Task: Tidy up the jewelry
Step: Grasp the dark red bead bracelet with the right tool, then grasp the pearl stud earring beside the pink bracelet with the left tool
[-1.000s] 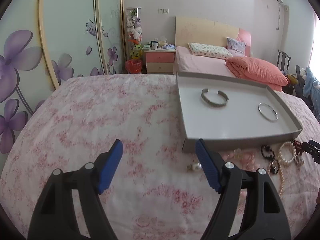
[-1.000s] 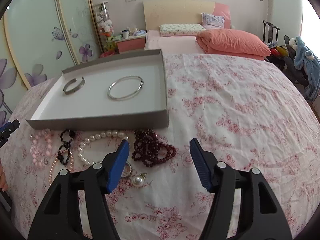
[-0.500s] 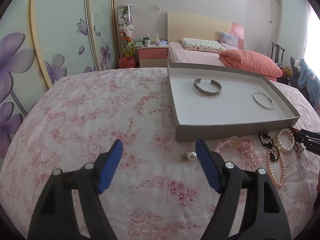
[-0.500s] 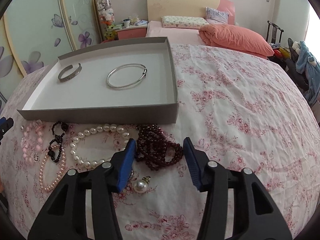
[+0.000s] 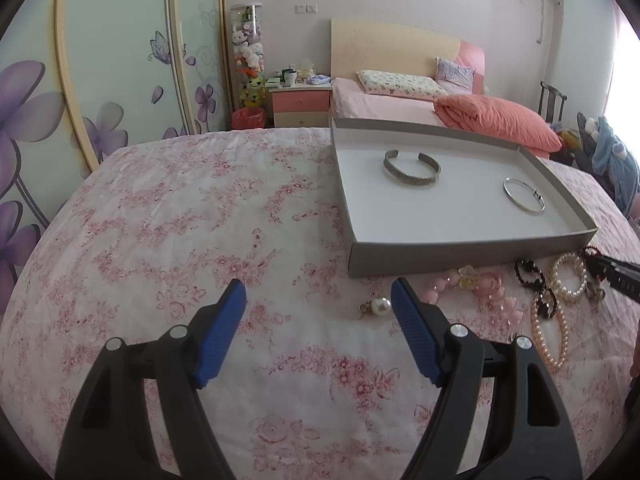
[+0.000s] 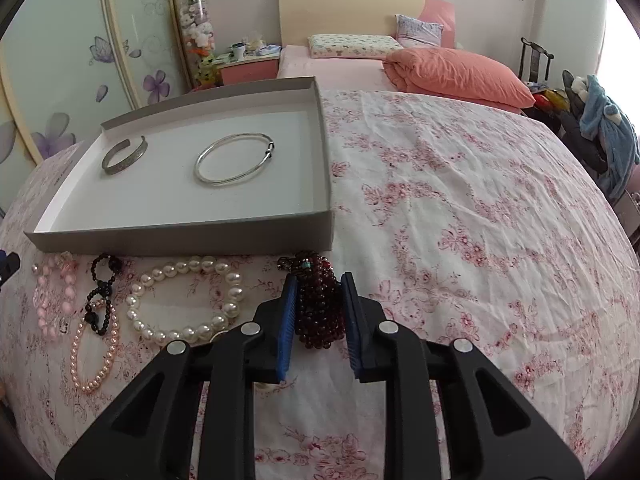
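My left gripper hangs with its jaws wide apart over the floral bedspread, nothing between them. My right gripper has just been closing and clamps the dark red bead bracelet, whose lower loops my fingers hide, just before the grey tray holding two silver bangles.

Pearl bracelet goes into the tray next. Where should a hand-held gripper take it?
Pinch one side of the white pearl bracelet across the strand, from above: it lies flat as an open loop on the bedspread, with nothing inside the ring.
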Tool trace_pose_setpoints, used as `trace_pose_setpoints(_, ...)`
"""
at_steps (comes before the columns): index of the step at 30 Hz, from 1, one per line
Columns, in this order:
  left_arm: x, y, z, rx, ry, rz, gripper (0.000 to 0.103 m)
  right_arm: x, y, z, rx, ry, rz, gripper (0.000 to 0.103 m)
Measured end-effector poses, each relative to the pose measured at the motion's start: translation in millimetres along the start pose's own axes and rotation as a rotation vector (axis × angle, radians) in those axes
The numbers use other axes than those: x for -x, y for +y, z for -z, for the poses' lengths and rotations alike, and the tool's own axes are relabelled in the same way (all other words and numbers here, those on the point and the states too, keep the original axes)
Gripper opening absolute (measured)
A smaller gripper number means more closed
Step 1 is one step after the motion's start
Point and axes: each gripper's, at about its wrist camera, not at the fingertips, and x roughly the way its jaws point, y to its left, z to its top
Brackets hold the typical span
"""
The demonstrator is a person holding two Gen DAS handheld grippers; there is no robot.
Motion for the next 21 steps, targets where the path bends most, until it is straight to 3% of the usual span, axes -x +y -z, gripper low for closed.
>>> trace_pose_setpoints(5, -3.6, -9.7, 4.0, -0.051, 0.030, -0.008, 0.073, -0.6, -0.9, 0.1, 0.003, 0.000, 0.007, 0.022)
trace_pose_setpoints(14, -16.0, -22.1, 9.4, -0.086, 0.114, 0.004, 0.055, -1.4, -0.1, -0.3, 0.000, 0.001, 0.005, 0.022)
trace_pose_setpoints(21, -20.5, -34.7, 5.7, -0.100, 0.118, 0.017, 0.053, -1.5, 0.0, -0.2, 0.000, 0.001, 0.004, 0.023)
